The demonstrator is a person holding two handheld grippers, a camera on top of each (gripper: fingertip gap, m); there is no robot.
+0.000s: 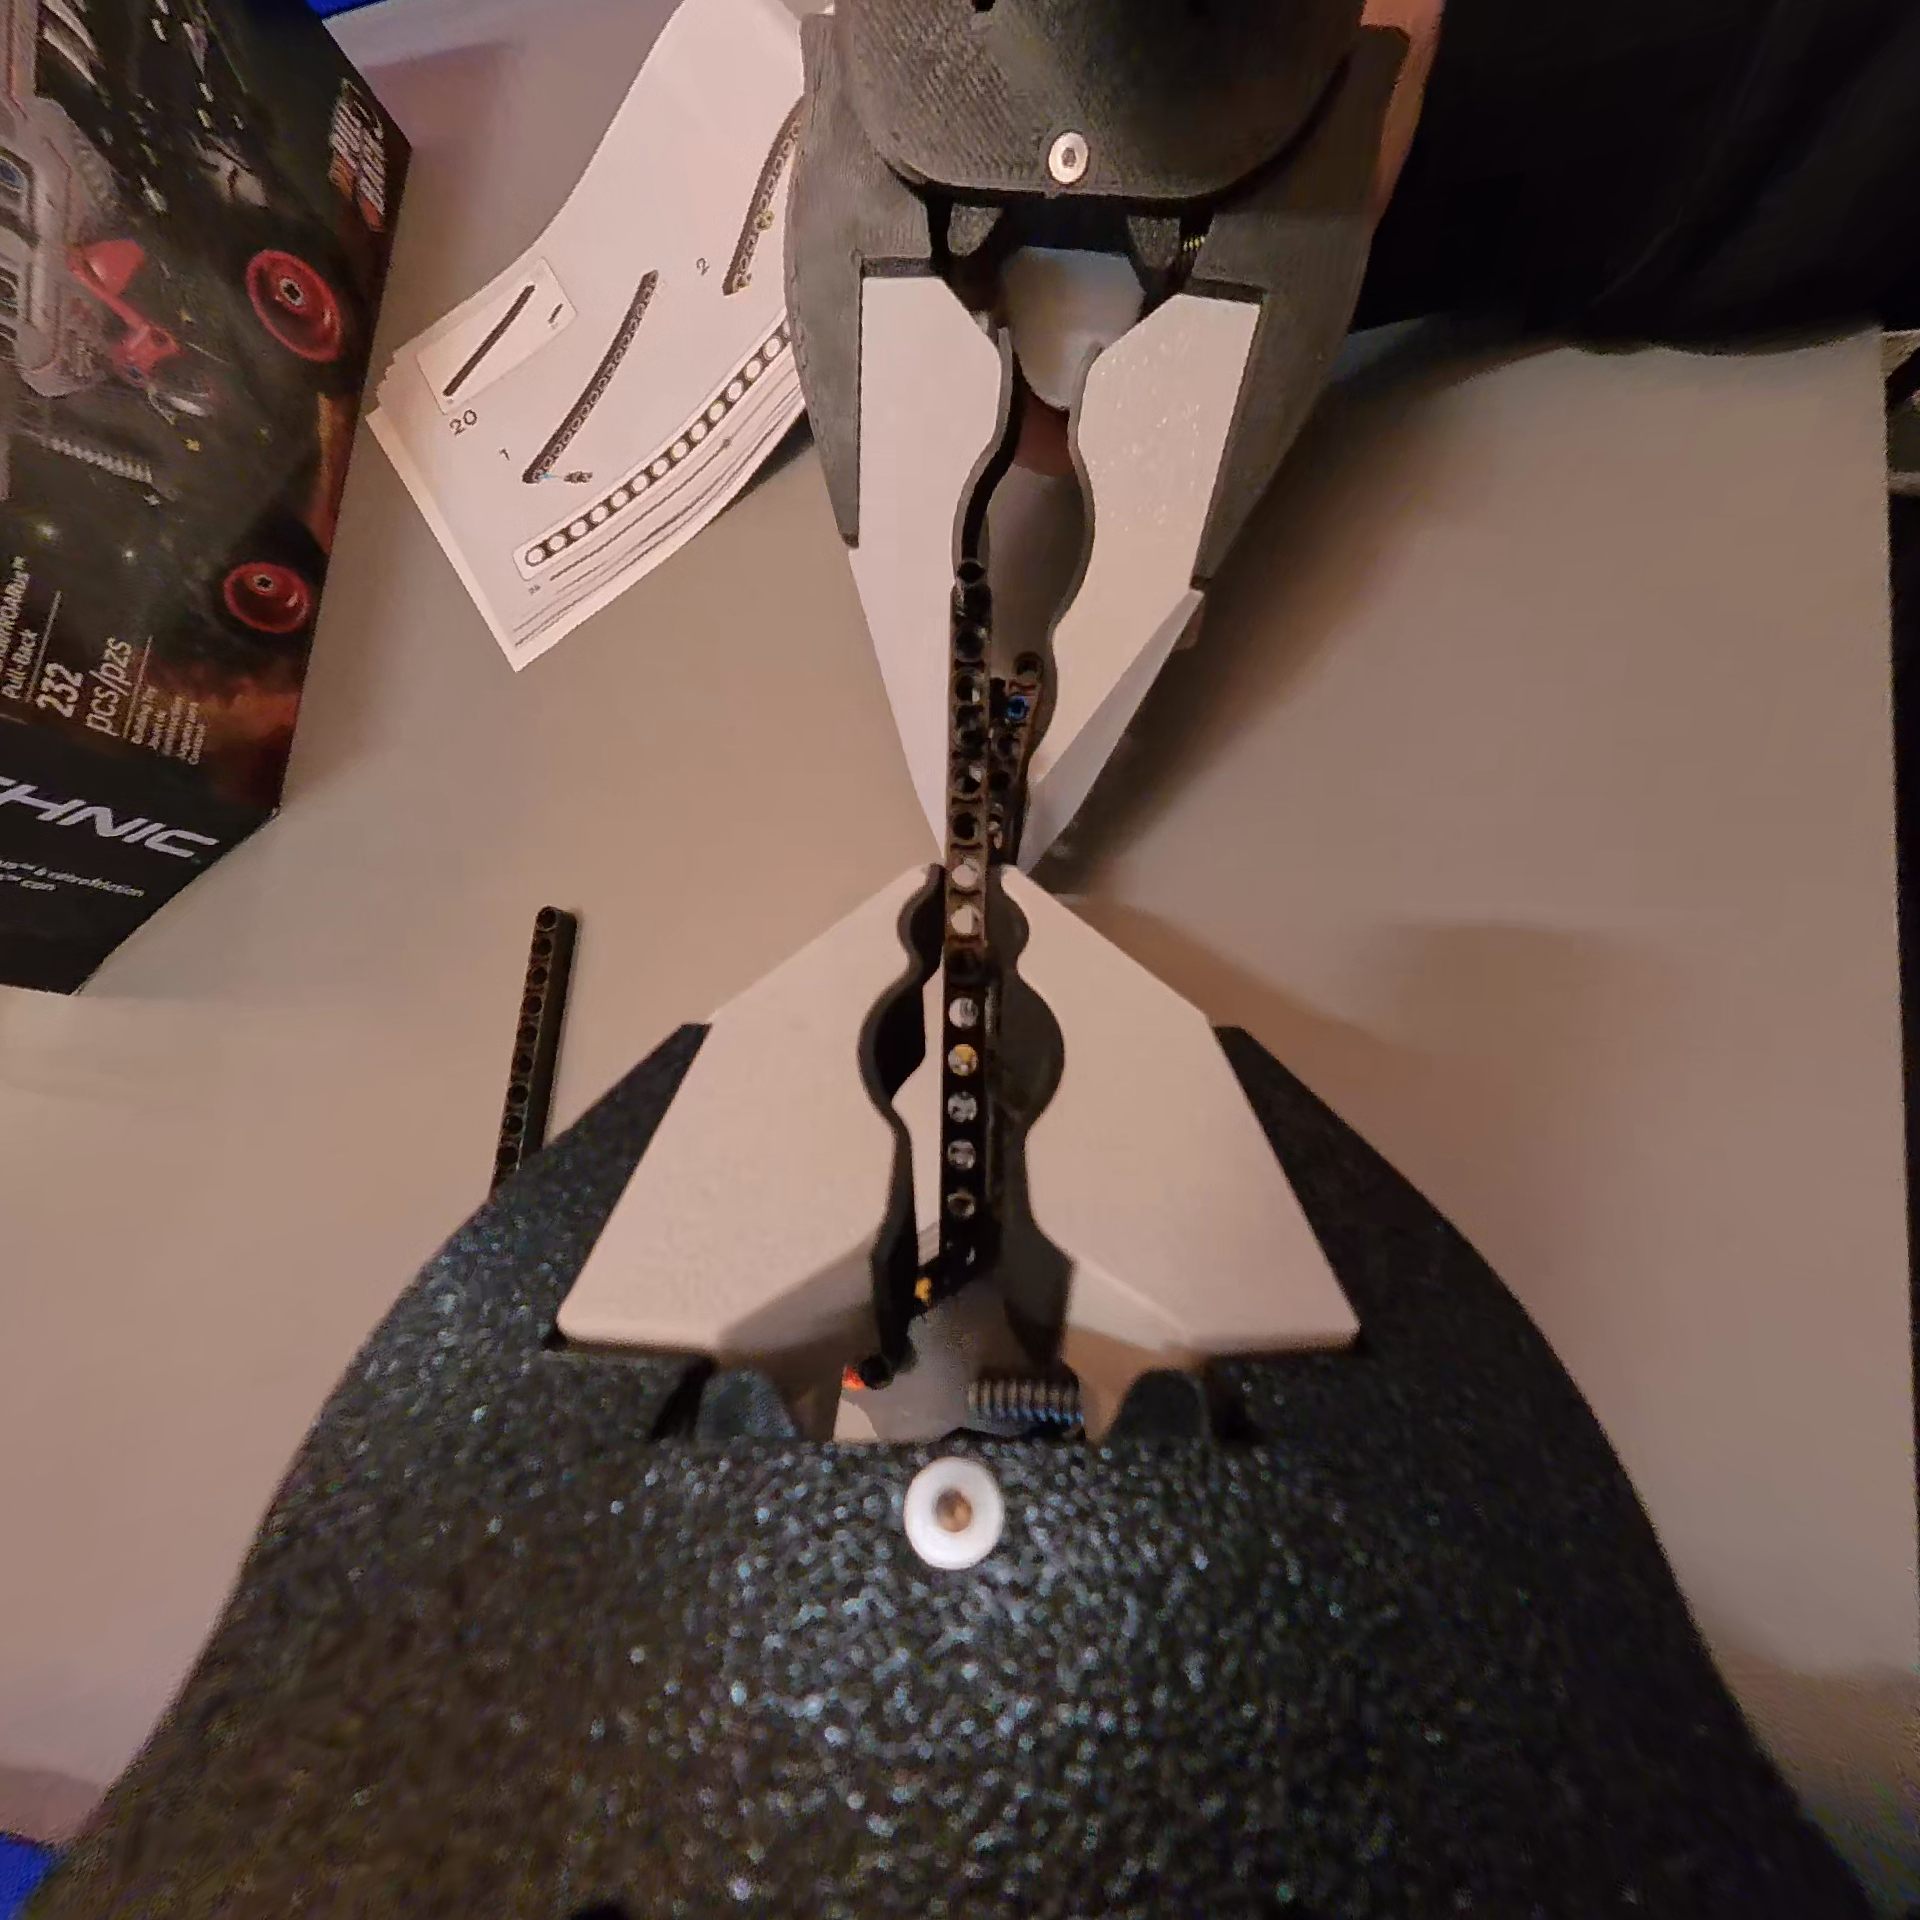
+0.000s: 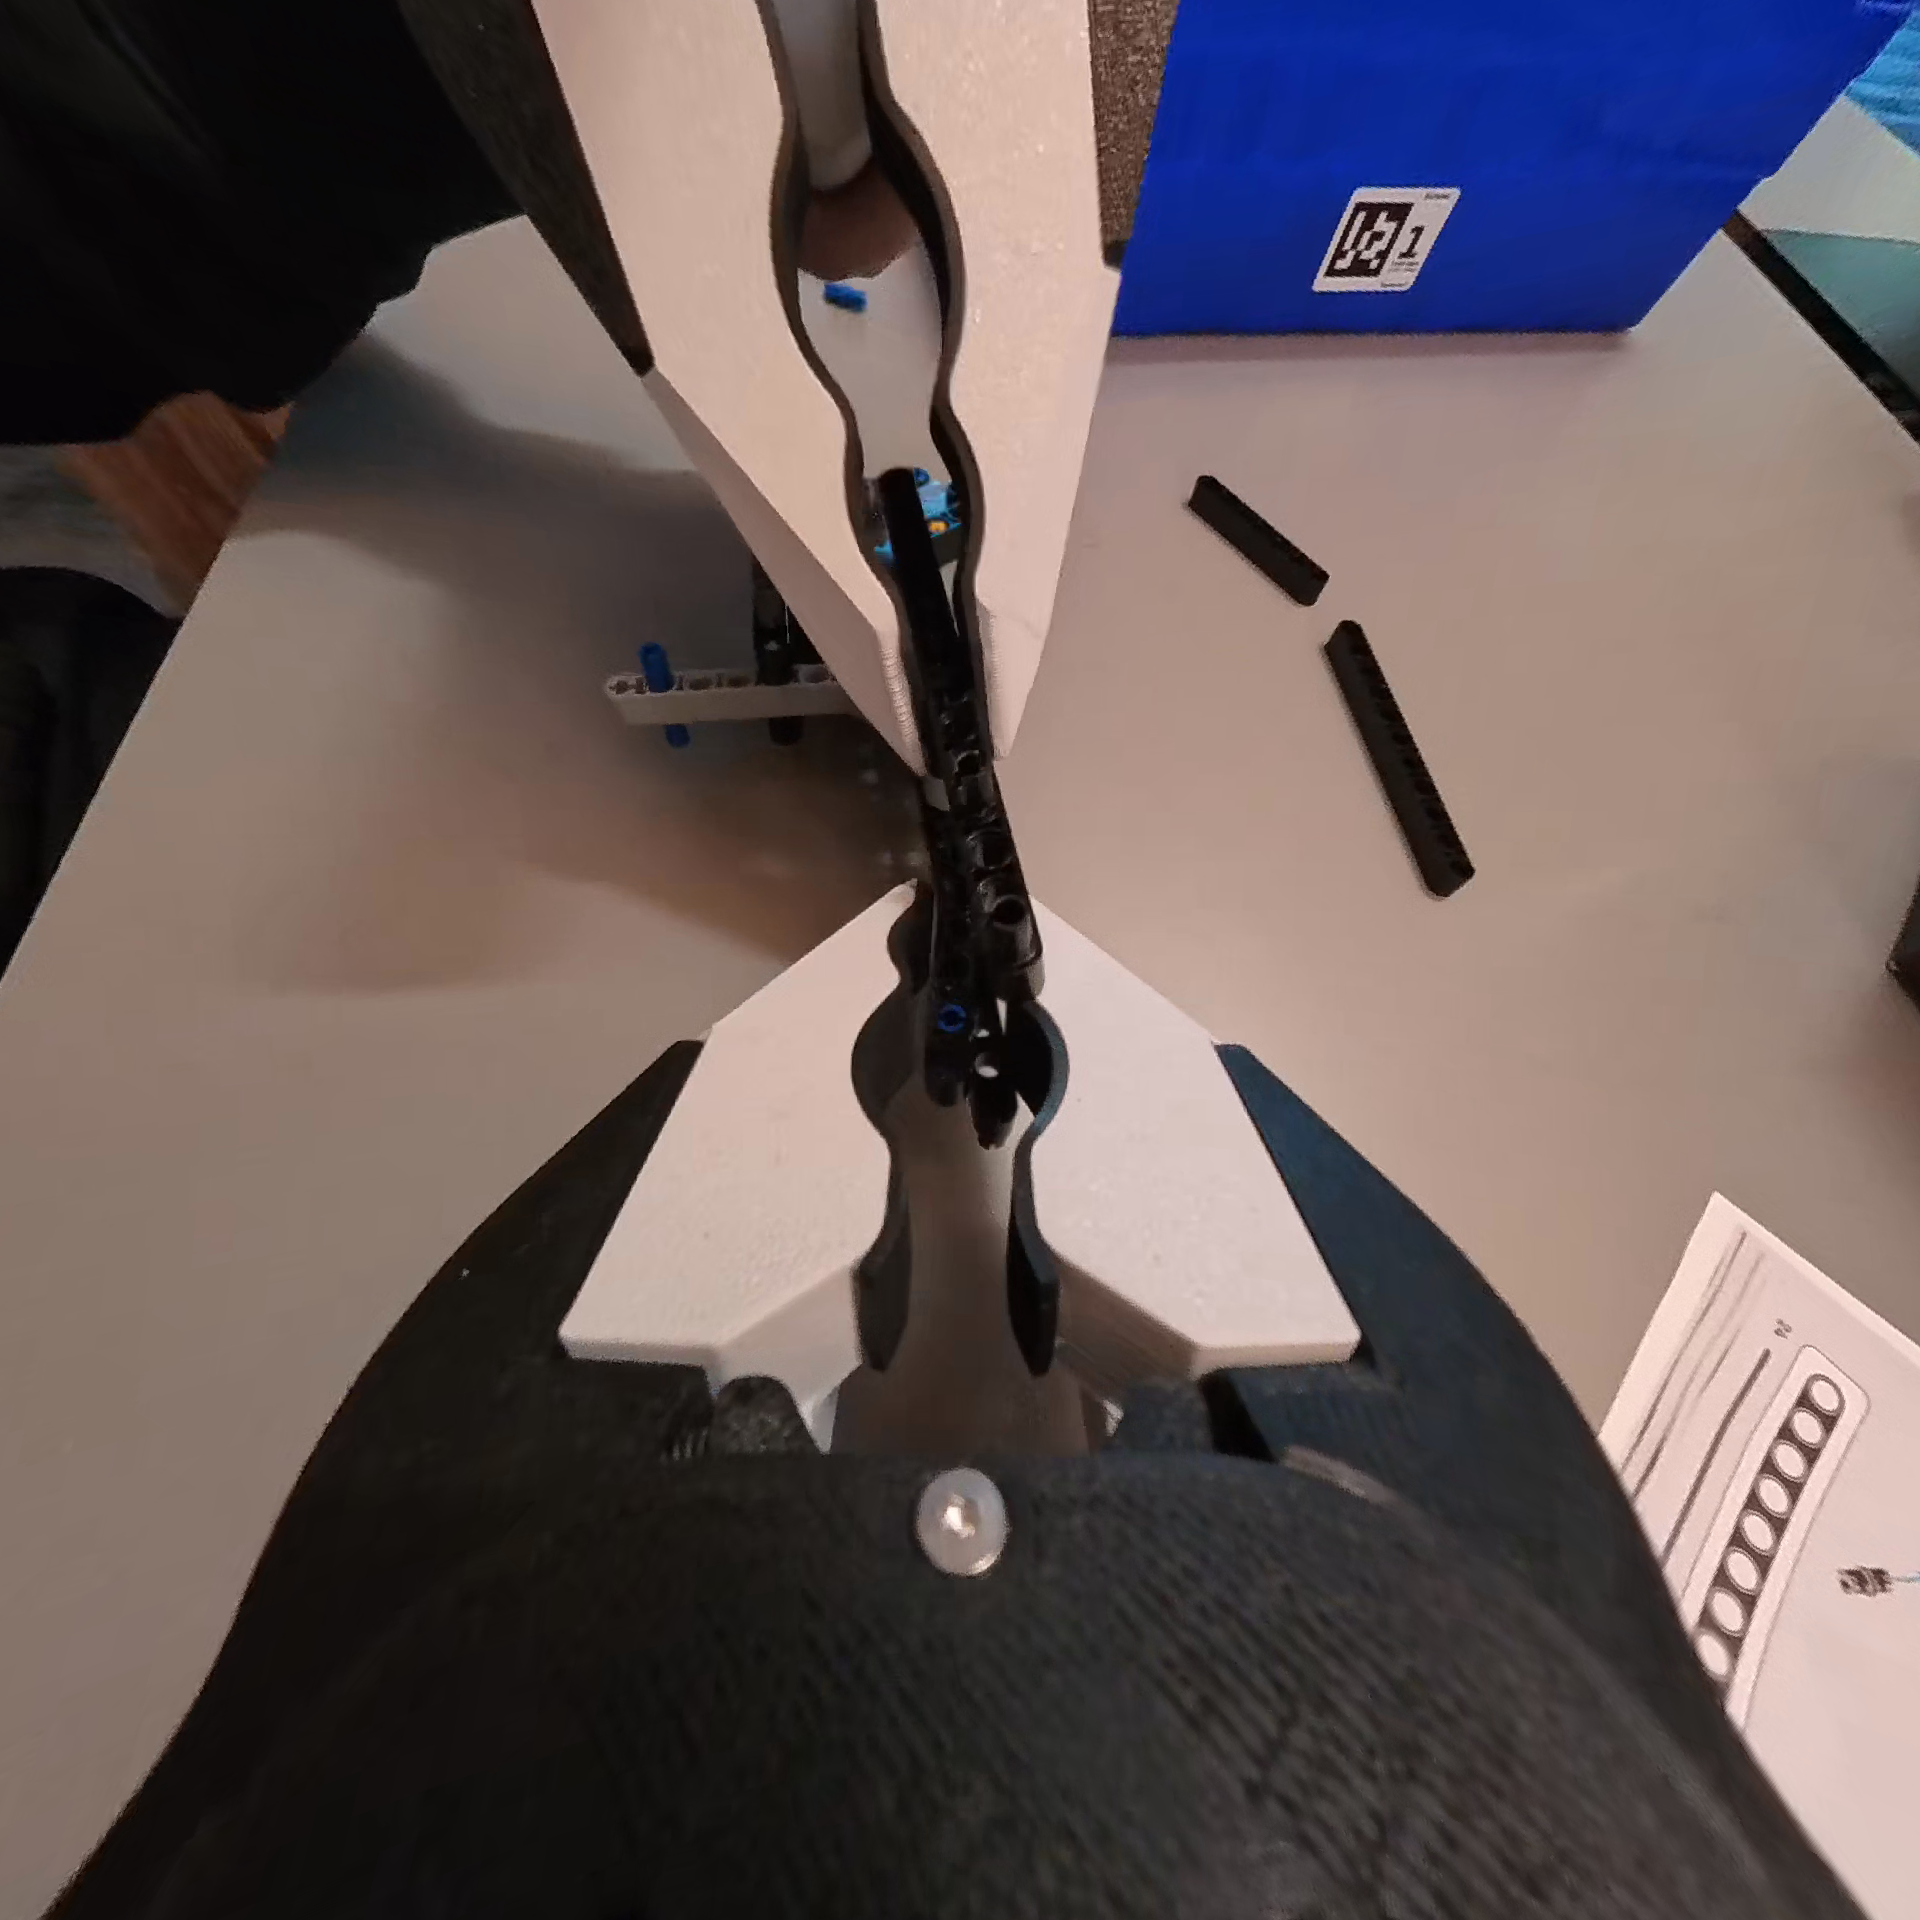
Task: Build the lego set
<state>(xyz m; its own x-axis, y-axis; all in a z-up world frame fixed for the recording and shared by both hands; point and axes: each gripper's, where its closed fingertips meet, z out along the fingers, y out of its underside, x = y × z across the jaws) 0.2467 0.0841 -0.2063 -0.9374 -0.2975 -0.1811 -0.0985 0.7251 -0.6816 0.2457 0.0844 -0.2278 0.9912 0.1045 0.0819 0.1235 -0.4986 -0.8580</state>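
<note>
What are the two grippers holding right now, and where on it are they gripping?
Both hold one assembly of black holed beams: the left gripper clamps its near end, the right gripper the opposite end.

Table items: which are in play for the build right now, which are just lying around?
In play:
- black beam assembly, gripped at both ends
- left gripper
- right gripper
- instruction sheet, open

Lying about:
- loose black beam
- two black beams
- grey beam with pins
- blue pin
- set box
- blue box
</note>
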